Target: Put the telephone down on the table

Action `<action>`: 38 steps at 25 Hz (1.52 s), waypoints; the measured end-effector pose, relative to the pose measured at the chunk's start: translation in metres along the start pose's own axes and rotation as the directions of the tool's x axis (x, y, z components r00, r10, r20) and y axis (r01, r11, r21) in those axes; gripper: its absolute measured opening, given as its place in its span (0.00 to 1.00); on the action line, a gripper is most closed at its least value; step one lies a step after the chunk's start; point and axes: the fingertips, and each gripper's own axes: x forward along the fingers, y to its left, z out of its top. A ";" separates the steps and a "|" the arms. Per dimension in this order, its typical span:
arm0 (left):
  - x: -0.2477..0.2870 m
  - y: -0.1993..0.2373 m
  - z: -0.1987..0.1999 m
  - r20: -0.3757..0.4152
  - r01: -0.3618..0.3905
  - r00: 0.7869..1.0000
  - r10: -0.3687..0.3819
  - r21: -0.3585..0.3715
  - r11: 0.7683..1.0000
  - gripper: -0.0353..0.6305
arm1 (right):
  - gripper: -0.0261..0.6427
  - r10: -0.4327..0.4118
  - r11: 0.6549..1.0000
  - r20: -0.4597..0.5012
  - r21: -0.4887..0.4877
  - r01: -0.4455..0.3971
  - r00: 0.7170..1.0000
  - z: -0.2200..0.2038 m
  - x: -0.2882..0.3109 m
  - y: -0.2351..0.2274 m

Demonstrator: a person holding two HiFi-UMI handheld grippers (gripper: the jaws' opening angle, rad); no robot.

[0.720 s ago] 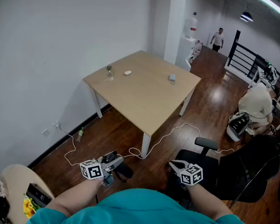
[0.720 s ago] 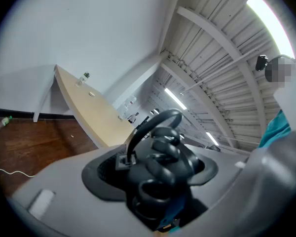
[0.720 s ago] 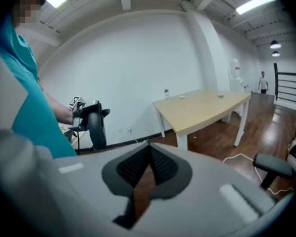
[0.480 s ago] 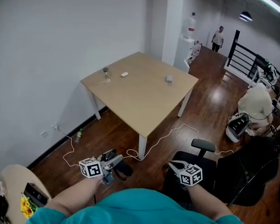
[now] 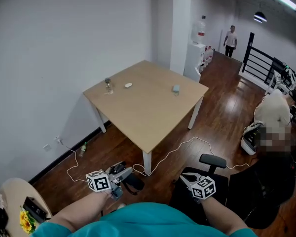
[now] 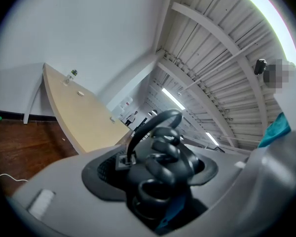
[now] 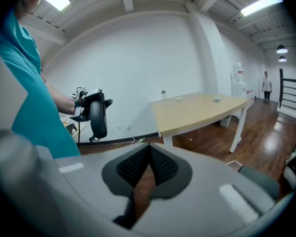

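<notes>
Telephone handset [image 7: 98, 118], black, is clamped between the jaws of the left gripper [image 5: 121, 173], which grasps it in mid-air close to the person's teal-clad body. Its coiled cord [image 6: 165, 149] bunches up right in front of that gripper's camera, with one loop arching above the coils. The handset hangs over the dark wooden floor [image 5: 214, 117], well apart from the table [image 5: 148, 107].

The right gripper [image 5: 184, 178] is held beside the left one, just above a black office chair [image 5: 213, 163]. Its jaws are clenched, the tips meeting, with nothing between them; only floor shows through the narrow gap below the tips.

The table is square, light wood on white legs, and stands ahead, near a white wall. On its far part sit three small items, well apart from each other: a small clear bottle [image 5: 107, 84] at the left corner, a small white object [image 5: 128, 85] near it, and a small grey object [image 5: 175, 88] toward the right edge. A white cable [image 5: 173, 150] trails across the floor under the table's near corner. A plastic bottle [image 5: 82, 148] lies on the floor by the wall. Far back, a person [image 5: 231, 37] stands near a black railing [image 5: 261, 65].
</notes>
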 end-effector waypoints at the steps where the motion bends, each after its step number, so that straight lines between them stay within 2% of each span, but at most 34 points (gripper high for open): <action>1: 0.001 0.005 0.003 0.004 0.001 1.000 -0.001 -0.010 1.000 0.54 | 0.04 -0.003 1.000 -0.006 0.005 0.003 1.000 0.000 0.005 -0.003; 6: 0.010 0.049 0.037 0.027 0.041 0.999 -0.039 -0.064 0.997 0.54 | 0.04 -0.019 1.000 -0.026 0.001 0.019 0.999 0.027 0.054 -0.011; 15: 0.047 0.131 0.147 -0.022 0.175 0.984 -0.176 -0.045 0.984 0.54 | 0.04 -0.134 0.990 -0.016 0.045 0.134 0.991 0.108 0.147 -0.038; 19: 0.066 0.161 0.185 -0.012 0.201 0.979 -0.202 -0.053 0.978 0.54 | 0.04 -0.152 0.987 -0.022 0.046 0.153 0.988 0.140 0.181 -0.053; 27: 0.106 0.203 0.220 0.025 0.166 0.986 -0.165 -0.070 0.984 0.54 | 0.04 -0.140 0.990 -0.013 0.006 0.140 0.990 0.189 0.225 -0.120; 38: 0.233 0.247 0.244 0.095 -0.017 0.995 0.025 -0.077 0.997 0.54 | 0.04 0.025 0.992 -0.014 -0.123 -0.026 1.000 0.234 0.280 -0.284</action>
